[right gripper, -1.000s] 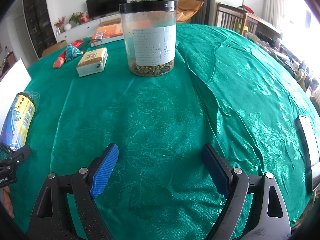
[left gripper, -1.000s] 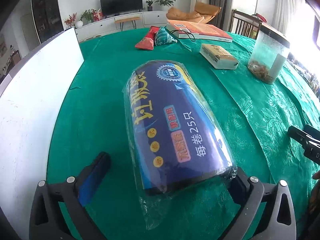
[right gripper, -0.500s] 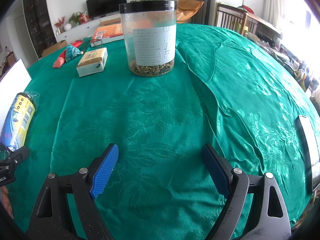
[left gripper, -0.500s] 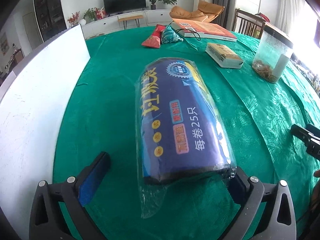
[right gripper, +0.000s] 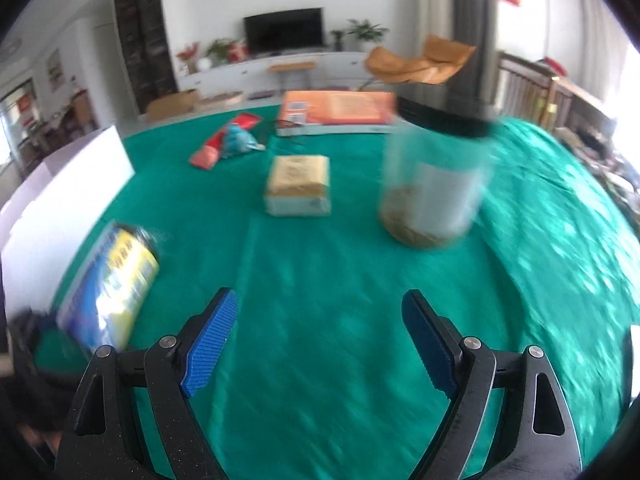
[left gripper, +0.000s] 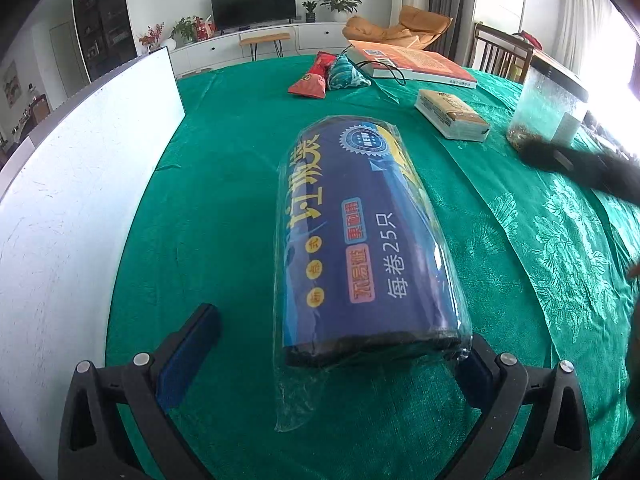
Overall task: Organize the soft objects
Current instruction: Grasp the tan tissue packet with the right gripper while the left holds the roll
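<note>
A blue roll pack in clear plastic wrap (left gripper: 368,236) lies on the green tablecloth, its near end between the fingers of my left gripper (left gripper: 336,356). The left gripper is open; its right finger touches the pack, its left finger stands apart. The pack also shows blurred at the left of the right wrist view (right gripper: 112,284). My right gripper (right gripper: 320,340) is open and empty above the cloth. A red pouch (left gripper: 310,80) and a teal pouch (left gripper: 346,78) lie at the far side.
A white board (left gripper: 68,184) stands along the left. A tan box (left gripper: 452,120), a clear jar with a black lid (right gripper: 436,184) and an orange book (left gripper: 412,64) sit on the far right of the green table (left gripper: 200,200).
My right gripper has swung up and to the left, blurring its view; it now appears as a dark blur in the left wrist view. My left gripper shifted slightly around the pack.
</note>
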Motion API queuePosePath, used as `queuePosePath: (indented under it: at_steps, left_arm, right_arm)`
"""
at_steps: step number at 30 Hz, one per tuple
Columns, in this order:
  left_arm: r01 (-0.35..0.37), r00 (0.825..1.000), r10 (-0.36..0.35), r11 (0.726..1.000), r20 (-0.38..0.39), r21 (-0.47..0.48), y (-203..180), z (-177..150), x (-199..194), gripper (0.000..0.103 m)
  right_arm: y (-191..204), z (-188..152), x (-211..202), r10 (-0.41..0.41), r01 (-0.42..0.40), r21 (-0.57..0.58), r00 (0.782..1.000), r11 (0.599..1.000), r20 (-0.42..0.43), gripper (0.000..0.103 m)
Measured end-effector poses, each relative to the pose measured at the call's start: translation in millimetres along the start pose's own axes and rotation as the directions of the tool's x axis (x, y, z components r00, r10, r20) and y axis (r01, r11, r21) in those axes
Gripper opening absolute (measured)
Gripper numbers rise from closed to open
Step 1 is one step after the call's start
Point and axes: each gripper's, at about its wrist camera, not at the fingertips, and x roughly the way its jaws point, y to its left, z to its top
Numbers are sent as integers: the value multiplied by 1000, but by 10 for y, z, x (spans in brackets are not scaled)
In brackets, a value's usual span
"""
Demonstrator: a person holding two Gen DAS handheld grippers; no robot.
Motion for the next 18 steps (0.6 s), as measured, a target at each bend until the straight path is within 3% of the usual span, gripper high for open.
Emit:
queuePosePath:
  at_steps: [2, 8, 11, 12, 18]
  left_arm:
    - [0, 1000, 0, 1000, 0, 0, 0, 0, 0, 103]
    - [0, 1000, 0, 1000, 0, 0, 1, 0, 1, 103]
    - [0, 1000, 0, 1000, 0, -1, 1, 0, 1, 103]
    - [0, 1000, 0, 1000, 1, -1, 2, 0, 1, 103]
    - [-1, 1000, 1, 1000, 0, 0, -3, 1, 5, 103]
  right_arm:
    - [114, 256, 257, 1, -2, -18, 1000, 1000, -30, 86]
    - [162, 730, 1052, -119, 115, -36, 984, 993, -131, 86]
    - [63, 790, 1301, -88, 90, 5, 976, 996, -200, 81]
    - [49, 775, 1270, -92, 95, 8, 980, 995, -178, 59]
    - [-146, 322, 690, -13, 20, 48, 991, 999, -133, 56]
